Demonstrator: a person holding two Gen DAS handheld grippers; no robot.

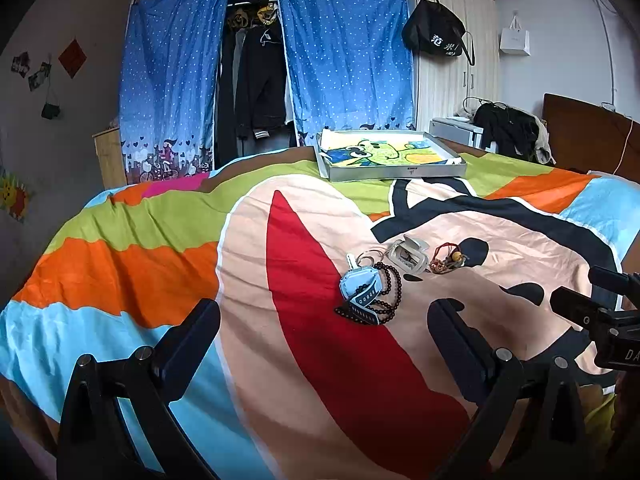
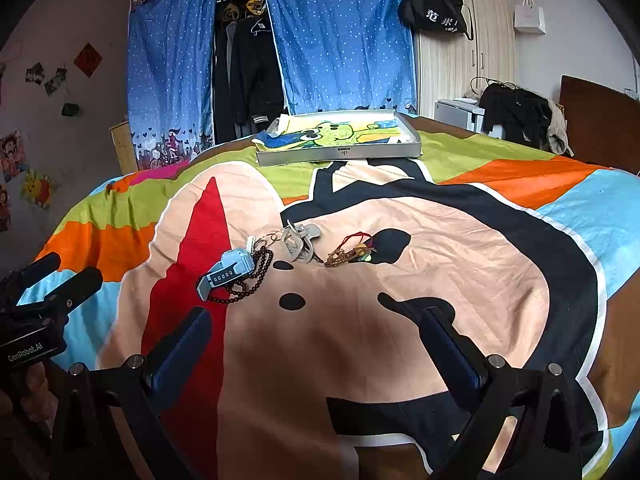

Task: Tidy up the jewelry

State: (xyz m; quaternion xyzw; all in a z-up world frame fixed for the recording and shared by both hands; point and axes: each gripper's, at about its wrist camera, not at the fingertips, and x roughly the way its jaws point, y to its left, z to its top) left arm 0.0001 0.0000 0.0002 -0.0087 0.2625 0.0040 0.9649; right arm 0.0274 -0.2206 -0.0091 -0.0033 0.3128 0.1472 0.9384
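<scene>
On the bedspread lie a light blue watch [image 1: 360, 288] [image 2: 228, 274] on a dark bead bracelet [image 1: 390, 292] [image 2: 252, 276], a key ring [image 1: 366, 258] [image 2: 266, 240], a grey clip-like piece [image 1: 408, 256] [image 2: 298, 240], and a red and brown cord bracelet bundle [image 1: 446, 260] [image 2: 352, 252]. A metal tray [image 1: 400, 170] [image 2: 340, 154] lined with a cartoon cloth sits at the bed's far edge. My left gripper [image 1: 324, 328] is open and empty, short of the watch. My right gripper [image 2: 316, 332] is open and empty, short of the jewelry. Each gripper shows in the other view [image 1: 592, 312] [image 2: 56, 280].
The colourful cartoon bedspread [image 1: 160, 264] [image 2: 480, 280] covers the bed. Blue curtains [image 1: 172, 80] hang over a wardrobe behind. A black bag [image 1: 434, 32] hangs on white cupboards. A chair with dark clothes [image 1: 508, 128] and a wooden headboard [image 1: 584, 132] stand at right.
</scene>
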